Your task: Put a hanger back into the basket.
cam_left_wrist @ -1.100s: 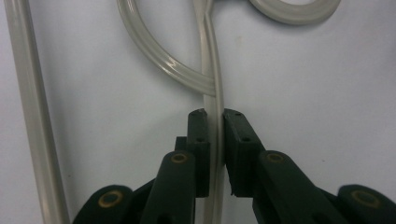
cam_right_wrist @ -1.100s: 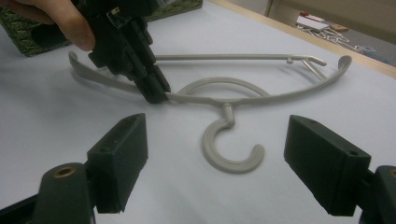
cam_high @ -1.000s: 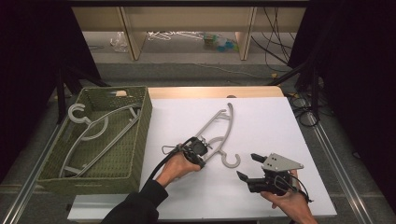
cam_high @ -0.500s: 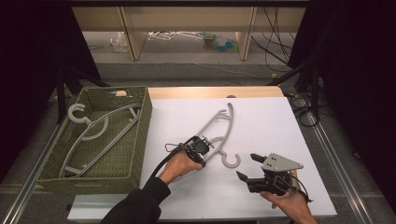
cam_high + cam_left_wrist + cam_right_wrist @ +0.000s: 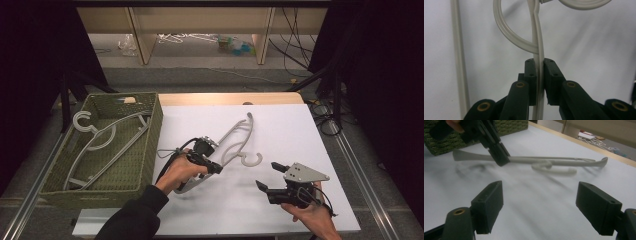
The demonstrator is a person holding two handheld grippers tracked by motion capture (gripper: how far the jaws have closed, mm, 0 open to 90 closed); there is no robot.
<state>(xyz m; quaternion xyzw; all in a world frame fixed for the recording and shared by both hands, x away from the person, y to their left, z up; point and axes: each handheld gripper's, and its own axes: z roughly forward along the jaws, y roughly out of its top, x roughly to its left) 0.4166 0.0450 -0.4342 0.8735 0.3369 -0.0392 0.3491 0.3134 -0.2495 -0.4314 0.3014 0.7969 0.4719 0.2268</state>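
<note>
Hanger [image 5: 539, 53] arm sits pinched between left tongs [image 5: 539, 75] above white table [image 5: 300, 140].

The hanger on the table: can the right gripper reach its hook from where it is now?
Probably yes. The right gripper is open and faces the hanger; bare white table lies between it and the hook. The left gripper clamps the bar elsewhere.

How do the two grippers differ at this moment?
The left gripper is shut on the hanger; the right gripper is open and holds nothing. The left gripper sits over the middle of the white table, while the right gripper is near its front edge. Both are hand-held, with black jaws.
</note>
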